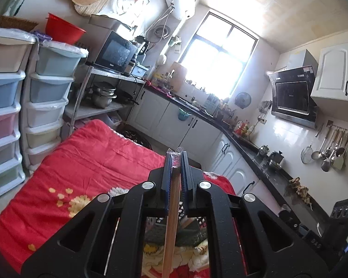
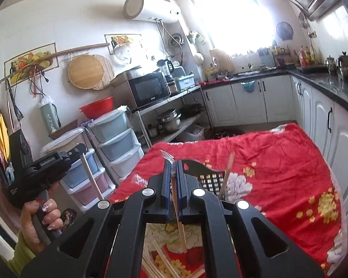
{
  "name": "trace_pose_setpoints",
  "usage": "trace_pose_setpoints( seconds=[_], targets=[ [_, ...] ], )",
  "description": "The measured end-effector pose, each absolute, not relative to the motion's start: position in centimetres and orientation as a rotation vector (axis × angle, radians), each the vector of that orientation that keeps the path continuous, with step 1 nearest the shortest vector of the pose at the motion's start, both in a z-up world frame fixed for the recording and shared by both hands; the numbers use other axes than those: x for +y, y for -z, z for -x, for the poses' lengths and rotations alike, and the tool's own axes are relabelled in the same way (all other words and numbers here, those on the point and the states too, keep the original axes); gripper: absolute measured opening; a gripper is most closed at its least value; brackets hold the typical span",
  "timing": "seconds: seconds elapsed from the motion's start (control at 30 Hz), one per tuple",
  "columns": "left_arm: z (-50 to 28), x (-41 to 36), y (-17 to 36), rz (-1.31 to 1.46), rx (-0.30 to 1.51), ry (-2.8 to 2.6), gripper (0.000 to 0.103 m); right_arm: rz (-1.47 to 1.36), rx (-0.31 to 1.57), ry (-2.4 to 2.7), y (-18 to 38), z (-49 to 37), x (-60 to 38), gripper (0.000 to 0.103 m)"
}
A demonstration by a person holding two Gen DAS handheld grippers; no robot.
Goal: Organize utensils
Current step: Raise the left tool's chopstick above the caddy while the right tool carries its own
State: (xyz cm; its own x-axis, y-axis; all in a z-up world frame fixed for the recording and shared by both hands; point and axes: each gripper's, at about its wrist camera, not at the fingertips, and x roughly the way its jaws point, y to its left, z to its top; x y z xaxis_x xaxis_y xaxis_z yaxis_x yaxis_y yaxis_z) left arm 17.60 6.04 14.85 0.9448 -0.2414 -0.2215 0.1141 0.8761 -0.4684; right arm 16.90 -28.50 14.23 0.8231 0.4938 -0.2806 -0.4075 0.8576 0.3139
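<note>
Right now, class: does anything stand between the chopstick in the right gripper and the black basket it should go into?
Nothing visible does. The right gripper is shut on a chopstick, and the black basket stands just ahead on the red cloth, its top open. One chopstick already stands inside, leaving room beside it.

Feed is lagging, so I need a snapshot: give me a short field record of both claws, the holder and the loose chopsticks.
left claw: shut on a wooden chopstick
right claw: shut on a thin wooden chopstick
black perforated plastic holder: on red floral cloth, one stick inside
loose wooden chopsticks: on cloth below right claw
</note>
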Motion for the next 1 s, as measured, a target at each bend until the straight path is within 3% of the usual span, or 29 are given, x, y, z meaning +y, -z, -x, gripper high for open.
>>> trace_pose_setpoints(
  seconds=[1.0],
  targets=[
    [-22.3, 2.3, -21.0, 0.337, 0.044, 0.107, 0.004, -0.214, 0.162, -0.411, -20.2, -19.2, -28.9, 0.005]
  ],
)
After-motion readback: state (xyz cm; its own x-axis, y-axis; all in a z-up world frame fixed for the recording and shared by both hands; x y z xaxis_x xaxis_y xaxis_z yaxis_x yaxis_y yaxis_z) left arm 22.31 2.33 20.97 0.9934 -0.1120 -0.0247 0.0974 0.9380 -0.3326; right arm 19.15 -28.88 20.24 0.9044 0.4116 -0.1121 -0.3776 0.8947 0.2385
